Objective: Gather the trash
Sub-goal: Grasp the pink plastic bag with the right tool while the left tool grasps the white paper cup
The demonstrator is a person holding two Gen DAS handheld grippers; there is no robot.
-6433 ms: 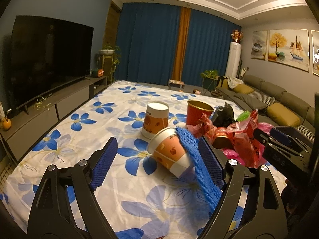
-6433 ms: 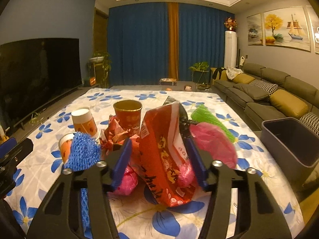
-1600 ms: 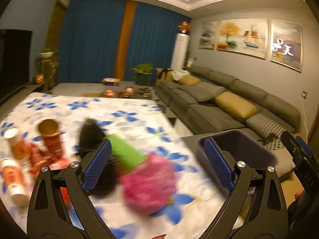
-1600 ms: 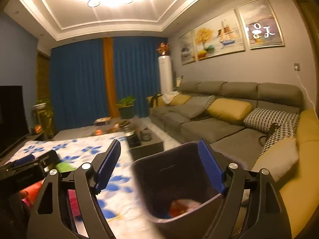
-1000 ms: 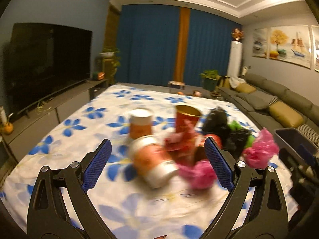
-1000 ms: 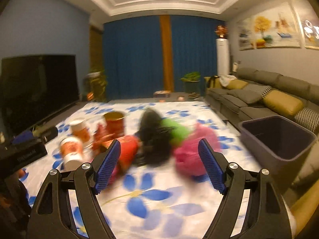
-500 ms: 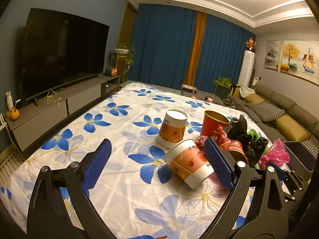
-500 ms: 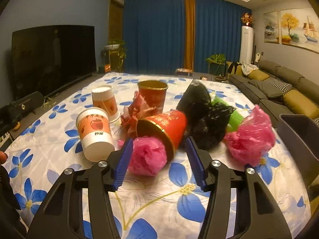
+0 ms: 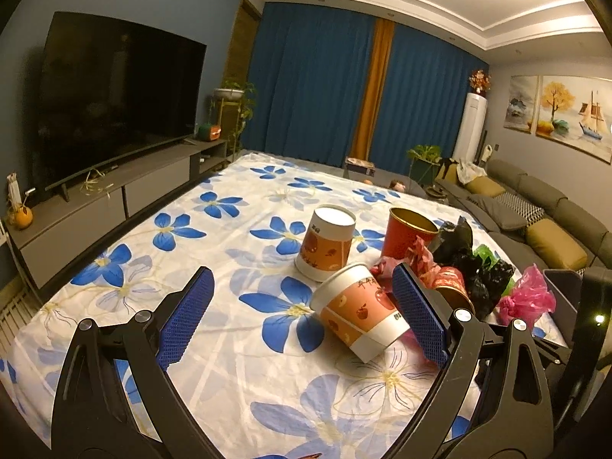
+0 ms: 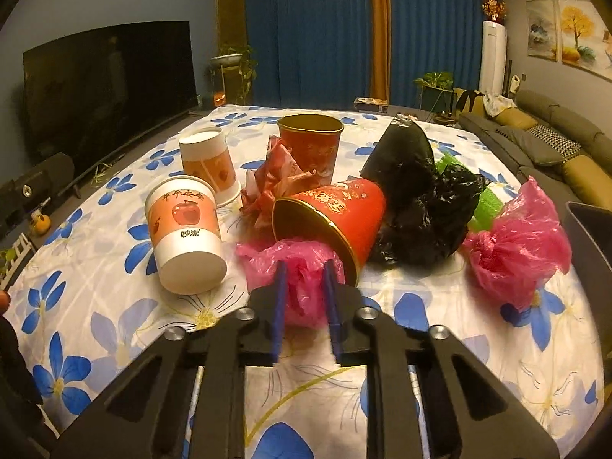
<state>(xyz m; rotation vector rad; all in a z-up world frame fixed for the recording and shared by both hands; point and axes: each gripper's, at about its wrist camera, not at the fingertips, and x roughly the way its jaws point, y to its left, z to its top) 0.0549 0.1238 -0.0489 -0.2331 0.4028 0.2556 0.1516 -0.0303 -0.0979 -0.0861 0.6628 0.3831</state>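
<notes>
While right gripper (image 10: 304, 290) pinches pink bag (image 10: 302, 271) | red cup (image 10: 332, 218) mouth faces camera

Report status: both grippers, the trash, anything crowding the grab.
Right gripper jaws shut on pink bag. Left gripper open, empty, tipped paper cup between its jaws. Tipped red cup lies against the bag.

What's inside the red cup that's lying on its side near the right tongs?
The tipped red cup shows a dark interior behind its gold rim, with nothing visible inside. The lower part of its mouth is covered by the pink bag that the right tongs are pinching, so that part can't be checked.
</notes>
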